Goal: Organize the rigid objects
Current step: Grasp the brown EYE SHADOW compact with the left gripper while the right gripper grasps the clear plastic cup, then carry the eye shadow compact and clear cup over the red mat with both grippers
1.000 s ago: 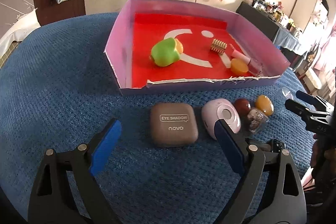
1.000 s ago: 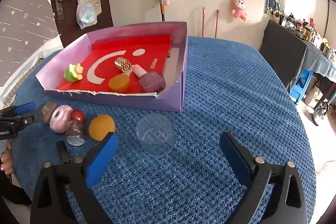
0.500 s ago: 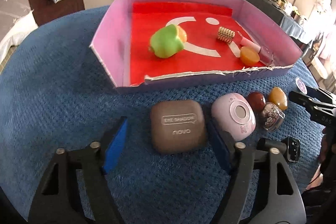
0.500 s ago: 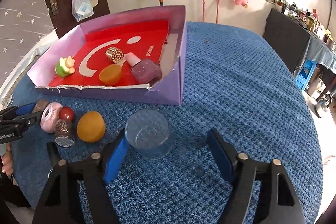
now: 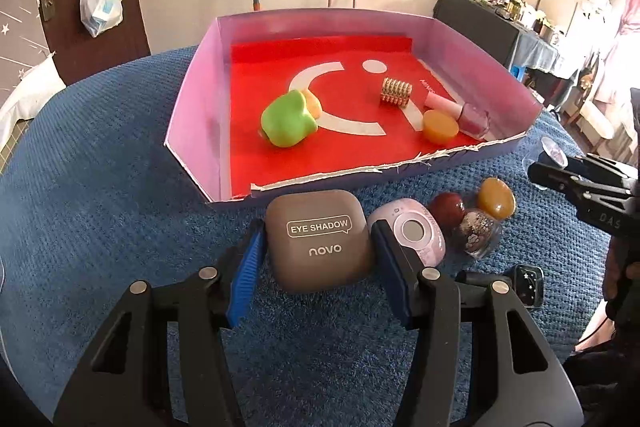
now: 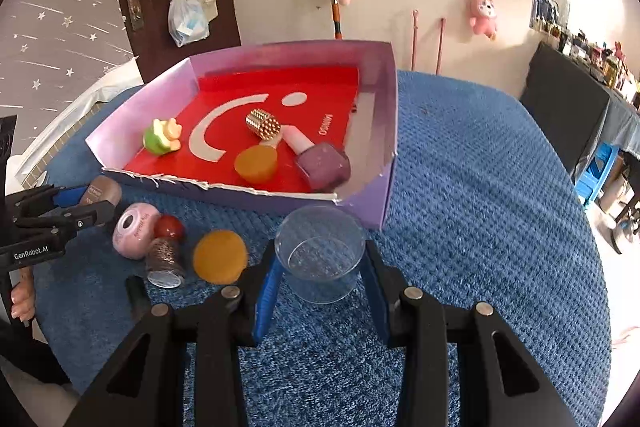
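Blue knitted cloth (image 5: 100,207) covers the surface. Far centre: purple box (image 5: 196,99) with red floor, torn near wall. Contents: green toy (image 5: 287,123), gold studded cylinder (image 5: 396,93), orange disc (image 5: 440,126), pink-capped nail polish bottle (image 5: 472,117) lying at the right.

Near the box's front wall, left to right in the left wrist view: brown eye shadow case (image 5: 320,239), pink round compact (image 5: 412,235), dark red ball (image 5: 447,209), glitter bottle (image 5: 478,231), amber stone (image 5: 496,198), clear plastic cup (image 6: 322,253).

Left gripper (image 5: 316,263): jaws set around the eye shadow case, blue pads at both its sides, seemingly touching; a firm clamp cannot be told.

Right gripper (image 6: 322,291): jaws flank the clear plastic cup, close on either side; contact cannot be told.

Small black item (image 5: 529,285) near right.
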The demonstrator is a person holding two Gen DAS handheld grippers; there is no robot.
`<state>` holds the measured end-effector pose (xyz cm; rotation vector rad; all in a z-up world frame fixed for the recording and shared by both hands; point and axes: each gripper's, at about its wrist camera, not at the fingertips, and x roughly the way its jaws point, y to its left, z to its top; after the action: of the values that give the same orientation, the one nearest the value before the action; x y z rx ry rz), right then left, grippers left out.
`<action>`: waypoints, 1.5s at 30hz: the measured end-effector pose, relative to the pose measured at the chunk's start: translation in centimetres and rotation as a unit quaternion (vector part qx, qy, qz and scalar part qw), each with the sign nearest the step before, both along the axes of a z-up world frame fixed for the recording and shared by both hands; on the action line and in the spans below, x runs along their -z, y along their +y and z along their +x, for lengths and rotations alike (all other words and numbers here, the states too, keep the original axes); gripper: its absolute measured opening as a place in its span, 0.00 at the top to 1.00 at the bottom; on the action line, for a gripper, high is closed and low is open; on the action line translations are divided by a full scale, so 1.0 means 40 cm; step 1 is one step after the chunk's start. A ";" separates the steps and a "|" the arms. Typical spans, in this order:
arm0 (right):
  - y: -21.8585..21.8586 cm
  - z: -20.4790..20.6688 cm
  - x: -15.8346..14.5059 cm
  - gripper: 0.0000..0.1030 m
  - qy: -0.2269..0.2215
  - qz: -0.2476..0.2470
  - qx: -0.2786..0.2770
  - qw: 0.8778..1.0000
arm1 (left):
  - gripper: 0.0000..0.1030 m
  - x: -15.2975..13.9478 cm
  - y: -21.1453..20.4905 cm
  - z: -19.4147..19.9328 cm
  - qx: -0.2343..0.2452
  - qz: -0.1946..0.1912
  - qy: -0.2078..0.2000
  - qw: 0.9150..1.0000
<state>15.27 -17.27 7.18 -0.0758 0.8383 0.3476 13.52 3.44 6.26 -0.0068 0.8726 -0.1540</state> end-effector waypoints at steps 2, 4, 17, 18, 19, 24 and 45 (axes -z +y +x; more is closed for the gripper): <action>0.000 -0.005 0.000 0.59 0.000 0.000 -0.003 1.000 | 0.50 -0.001 0.002 -0.001 -0.001 0.000 0.000 1.000; 0.004 -0.006 0.003 0.59 0.002 -0.001 -0.005 1.000 | 0.50 -0.001 0.002 -0.002 -0.001 0.000 0.000 1.000; 0.013 -0.022 -0.025 0.59 -0.013 0.008 -0.020 1.000 | 0.50 -0.059 -0.011 -0.006 0.037 -0.026 -0.024 0.999; 0.019 -0.023 -0.036 0.59 -0.020 0.015 -0.029 0.999 | 0.50 -0.065 -0.013 -0.001 0.042 -0.030 -0.024 0.998; 0.022 -0.021 -0.044 0.59 -0.023 0.019 -0.036 0.999 | 0.50 -0.073 -0.016 0.012 0.053 -0.037 -0.022 0.998; 0.075 0.017 -0.089 0.59 -0.040 0.028 -0.099 0.994 | 0.50 -0.090 -0.036 0.070 0.094 -0.035 -0.018 0.995; 0.291 0.201 -0.013 0.59 0.021 -0.050 -0.312 0.949 | 0.50 -0.024 -0.070 0.243 0.220 0.021 0.045 0.974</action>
<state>23.31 -5.62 7.69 -0.4348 0.8599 0.9040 23.26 0.63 7.20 0.2219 0.9585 -0.5529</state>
